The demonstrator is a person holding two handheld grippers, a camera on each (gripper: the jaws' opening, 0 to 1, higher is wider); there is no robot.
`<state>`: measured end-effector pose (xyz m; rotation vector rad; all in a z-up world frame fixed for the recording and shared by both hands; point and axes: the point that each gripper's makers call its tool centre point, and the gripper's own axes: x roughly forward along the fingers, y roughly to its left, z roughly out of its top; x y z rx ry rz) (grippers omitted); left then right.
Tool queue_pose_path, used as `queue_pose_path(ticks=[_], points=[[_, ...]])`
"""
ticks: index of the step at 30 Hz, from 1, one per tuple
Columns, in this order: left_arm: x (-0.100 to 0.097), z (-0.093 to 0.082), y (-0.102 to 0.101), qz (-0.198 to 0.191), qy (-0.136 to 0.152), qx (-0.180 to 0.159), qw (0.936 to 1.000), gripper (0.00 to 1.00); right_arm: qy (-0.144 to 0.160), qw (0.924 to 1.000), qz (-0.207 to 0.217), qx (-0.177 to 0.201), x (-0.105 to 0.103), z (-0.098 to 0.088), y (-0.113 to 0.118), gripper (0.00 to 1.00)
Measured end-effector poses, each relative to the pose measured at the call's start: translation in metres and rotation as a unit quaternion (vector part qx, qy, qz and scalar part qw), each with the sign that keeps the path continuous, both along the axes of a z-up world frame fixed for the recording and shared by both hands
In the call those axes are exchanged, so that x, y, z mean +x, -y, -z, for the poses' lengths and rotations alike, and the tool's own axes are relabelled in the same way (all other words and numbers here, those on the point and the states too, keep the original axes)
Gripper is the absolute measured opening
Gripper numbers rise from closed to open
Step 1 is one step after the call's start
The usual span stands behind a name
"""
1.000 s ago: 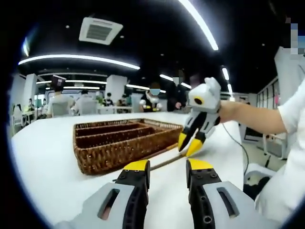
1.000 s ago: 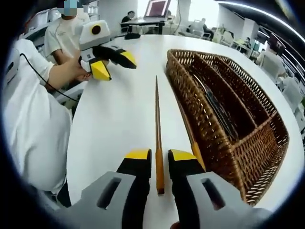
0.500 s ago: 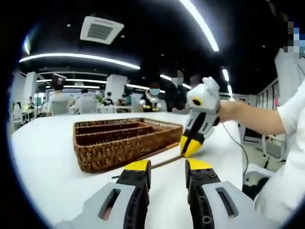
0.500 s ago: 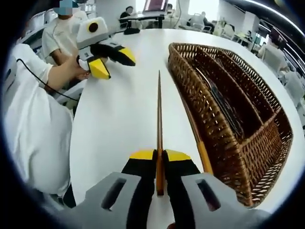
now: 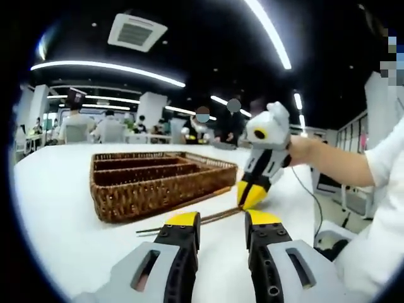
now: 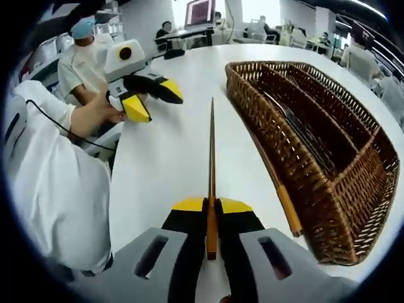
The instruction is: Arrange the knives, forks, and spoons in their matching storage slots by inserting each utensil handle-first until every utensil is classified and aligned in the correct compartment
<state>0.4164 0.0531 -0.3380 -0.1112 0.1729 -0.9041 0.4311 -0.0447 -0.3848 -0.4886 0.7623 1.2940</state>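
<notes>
No readable text, labels, brands or numbers from my end in either view; the lit screen (image 6: 199, 11) at the far end of the room is too small and blurred to make anything out

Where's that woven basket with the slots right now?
The wicker basket sits on the white table, at the right side of the right gripper view. A loose utensil lies along its near wall, beside the one pinched in the right claw.
</notes>
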Motion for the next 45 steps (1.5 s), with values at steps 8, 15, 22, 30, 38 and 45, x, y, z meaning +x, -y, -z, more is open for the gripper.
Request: queue_pose_path(ticks=[8,15,22,30,38,45], points=[[-0.017,0.009,0.026,0.059,-0.068,-0.008,0.9959,0.29,-0.034,0.9978,0.019,0.054,-0.001,-0.003,-0.003,0.05],[-0.004,0.007,0.031,0.04,-0.101,-0.043,0.9932,0.29,-0.058,0.993,0.026,0.099,-0.004,-0.009,-0.008,0.05],[0.009,0.011,0.041,0.028,-0.143,-0.064,0.9872,0.28,-0.079,0.9853,0.025,0.15,-0.009,-0.019,-0.014,0.05],[0.021,0.002,0.047,0.015,-0.172,-0.133,0.9759,0.24,-0.09,0.9776,0.025,0.189,-0.011,-0.029,-0.021,0.05],[0.019,0.001,0.053,0.02,-0.174,-0.141,0.9743,0.12,-0.1,0.9711,0.025,0.215,-0.014,-0.033,-0.025,0.06],[0.018,-0.001,0.056,0.028,-0.175,-0.148,0.9731,0.07,-0.103,0.9688,0.026,0.224,-0.017,-0.033,-0.027,0.06]])
